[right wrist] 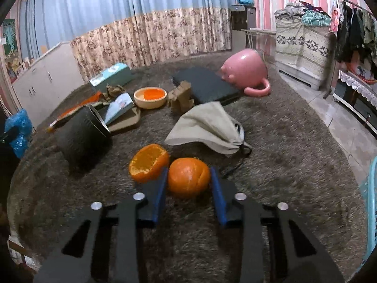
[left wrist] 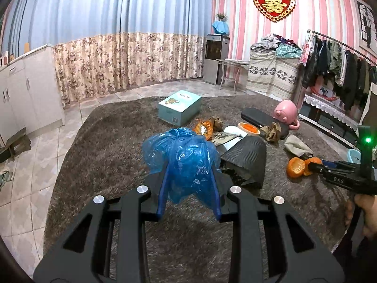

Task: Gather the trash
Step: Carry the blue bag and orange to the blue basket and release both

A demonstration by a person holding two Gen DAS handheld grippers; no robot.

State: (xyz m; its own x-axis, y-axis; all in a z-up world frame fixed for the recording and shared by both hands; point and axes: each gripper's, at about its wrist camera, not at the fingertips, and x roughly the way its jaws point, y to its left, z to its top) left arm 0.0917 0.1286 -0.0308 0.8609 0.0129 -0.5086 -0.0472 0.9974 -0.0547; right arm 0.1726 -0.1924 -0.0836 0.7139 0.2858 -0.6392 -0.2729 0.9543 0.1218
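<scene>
My left gripper [left wrist: 189,176] is shut on a crumpled blue plastic bag [left wrist: 181,155] and holds it above the brown shag rug [left wrist: 99,155]. The bag also shows at the left edge of the right wrist view [right wrist: 17,129]. My right gripper [right wrist: 188,176] is closed around an orange peel dome [right wrist: 188,176] on the rug; a second peel half [right wrist: 148,161] lies open just left of it. Both peels [left wrist: 297,167] and the right gripper's fingers [left wrist: 329,168] show at the right of the left wrist view. A black tipped-over bin [left wrist: 245,158] [right wrist: 82,136] lies between the two grippers.
On the rug lie a teal box [left wrist: 180,107], orange wrapper [left wrist: 203,127], crumpled brown paper [right wrist: 181,97], a bowl with orange inside [right wrist: 150,96], a small book [right wrist: 119,107], a grey cloth pouch [right wrist: 207,127], a black case [right wrist: 205,85] and a pink mug [right wrist: 245,70]. White cabinets [left wrist: 28,89] stand left, a clothes rack [left wrist: 341,70] right.
</scene>
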